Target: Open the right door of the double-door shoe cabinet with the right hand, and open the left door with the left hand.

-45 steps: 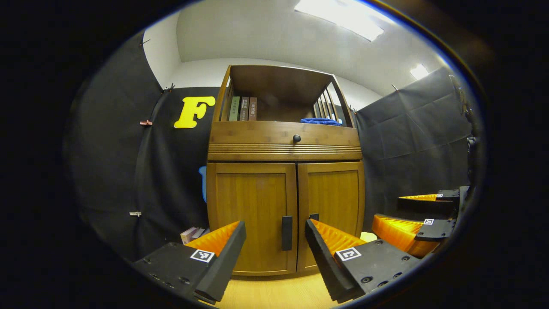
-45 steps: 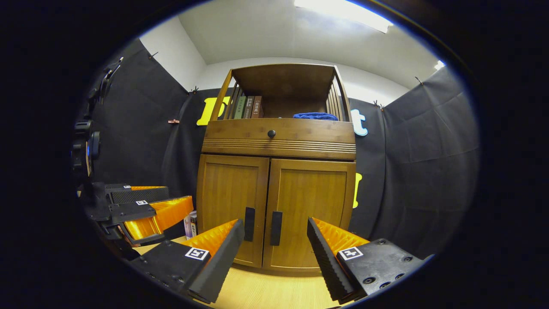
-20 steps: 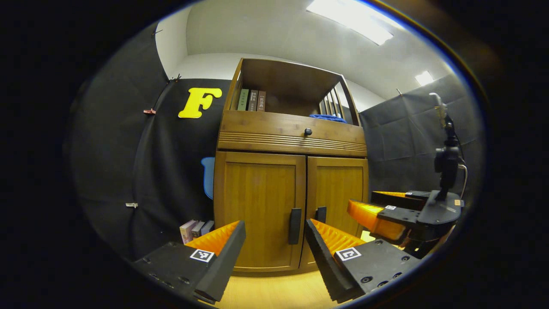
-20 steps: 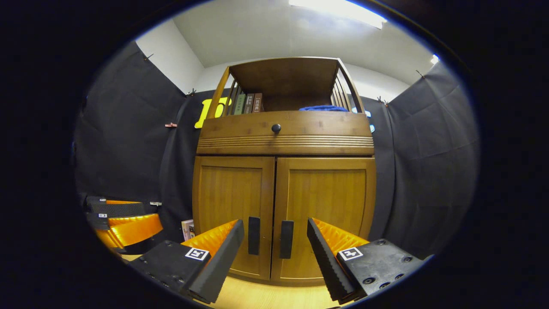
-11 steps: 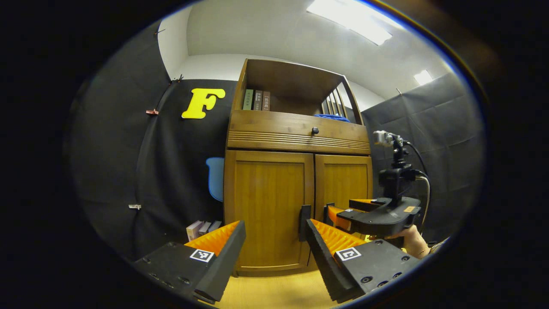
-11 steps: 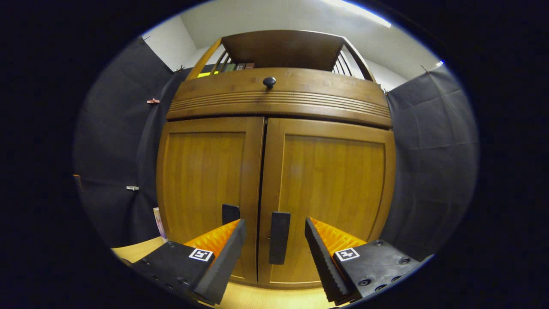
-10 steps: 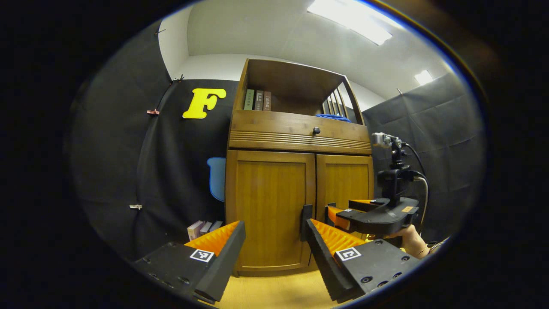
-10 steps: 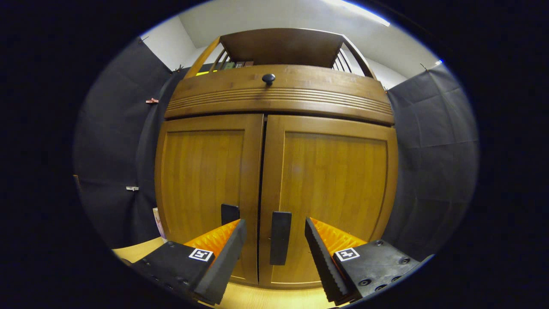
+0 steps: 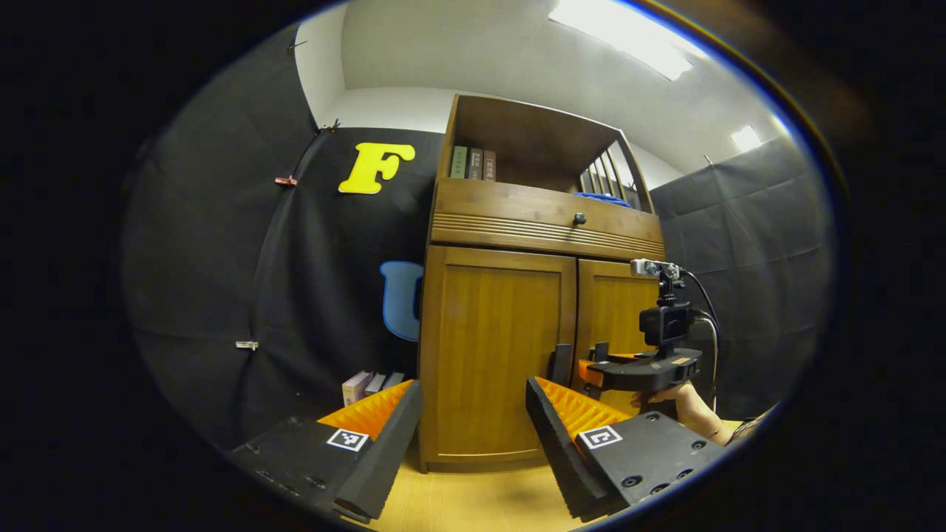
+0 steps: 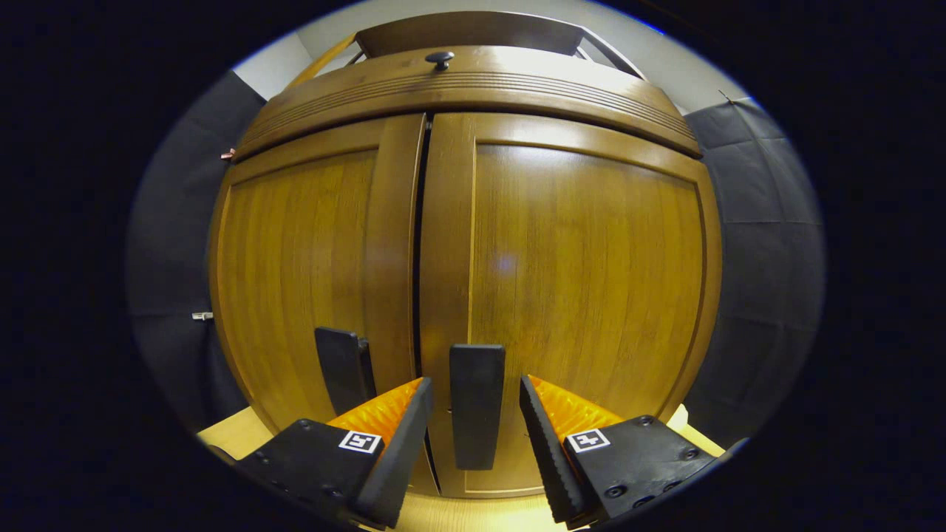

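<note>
The wooden shoe cabinet (image 9: pixel 495 347) stands with both doors shut. In the right gripper view, my right gripper (image 10: pixel 473 388) is open right up against the right door (image 10: pixel 584 281). That door's dark upright handle (image 10: pixel 477 414) stands between its fingers, with a gap on each side. The left door's handle (image 10: pixel 344 369) is just to the left. In the left gripper view, my left gripper (image 9: pixel 473 414) is open and hangs back from the left door (image 9: pixel 491 355). Its handle (image 9: pixel 560 363) is ahead to the right. The right gripper (image 9: pixel 628 369), held by a hand (image 9: pixel 684 403), is at the right door.
A drawer with a round knob (image 9: pixel 578 219) runs above the doors. The open shelf on top holds books (image 9: pixel 473 162) and a blue cloth (image 9: pixel 602 197). More books (image 9: pixel 373 383) lie on the light wooden floor (image 9: pixel 473 502) left of the cabinet.
My right gripper has moved forward until the right door's handle sits between its open fingers. The left gripper's view has swung left, so the cabinet sits further right in it.
</note>
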